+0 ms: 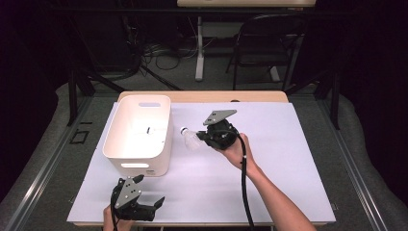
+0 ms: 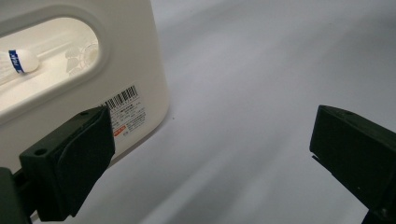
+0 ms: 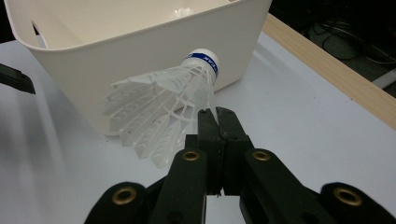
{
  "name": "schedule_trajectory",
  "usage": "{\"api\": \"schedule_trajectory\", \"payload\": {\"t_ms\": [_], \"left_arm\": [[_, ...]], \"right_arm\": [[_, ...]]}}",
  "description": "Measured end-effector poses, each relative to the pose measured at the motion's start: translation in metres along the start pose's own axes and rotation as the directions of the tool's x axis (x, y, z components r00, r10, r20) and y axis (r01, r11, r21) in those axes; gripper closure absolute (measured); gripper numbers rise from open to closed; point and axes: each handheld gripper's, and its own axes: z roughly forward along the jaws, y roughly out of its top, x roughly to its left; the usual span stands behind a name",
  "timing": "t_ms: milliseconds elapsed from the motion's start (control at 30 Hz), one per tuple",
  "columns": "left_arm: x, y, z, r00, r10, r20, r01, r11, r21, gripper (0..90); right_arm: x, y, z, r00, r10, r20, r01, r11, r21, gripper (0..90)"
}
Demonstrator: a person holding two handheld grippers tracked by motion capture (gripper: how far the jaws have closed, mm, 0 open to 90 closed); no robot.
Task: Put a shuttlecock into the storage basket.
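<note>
Two black jaws of the right gripper [image 3: 218,116] are pressed together on the skirt edge of a white plastic shuttlecock [image 3: 163,109] with a blue-banded cork, held just beside the near wall of a cream rectangular plastic tub [image 1: 139,139]. Farther off, the left gripper [image 1: 153,203] sits low over the white tabletop sheet [image 1: 269,163] with its jaws spread wide and nothing between them, close to the tub's handle end. Through that handle slot, a second white shuttlecock [image 2: 18,63] lies inside the tub.
</note>
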Motion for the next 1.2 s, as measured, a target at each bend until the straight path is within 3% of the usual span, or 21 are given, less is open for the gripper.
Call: {"api": "schedule_trajectory", "payload": {"t_ms": [1200], "left_arm": [[0.000, 0.000, -0.001, 1.0000, -0.004, 0.001, 0.004, 1.0000, -0.003, 0.0]], "right_arm": [[-0.001, 0.048, -0.007, 0.9996, -0.029, 0.004, 0.029, 0.999, -0.038, 90.0]]}}
